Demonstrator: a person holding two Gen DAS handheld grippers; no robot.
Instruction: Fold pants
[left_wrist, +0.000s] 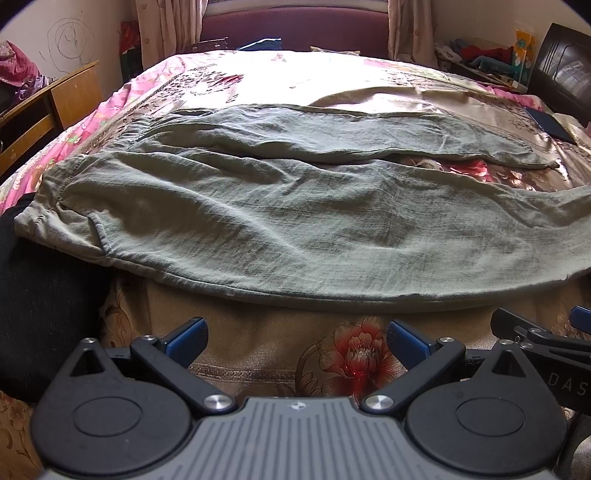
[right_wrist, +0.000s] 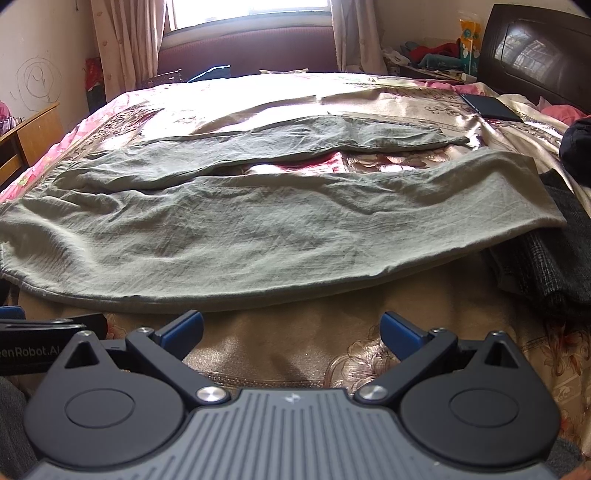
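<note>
Green pants lie flat on the bed, long axis crosswise ahead of both grippers, left gripper and right gripper side by side, jaws spread, empty.

Pants lying spread across the bedspread, waistband toward 9 o'clock, both legs running toward 3 o'clock, one behind the other. Folded garment sitting at 3 o'clock of leg ends. Headboard standing at 1 o'clock.
</note>
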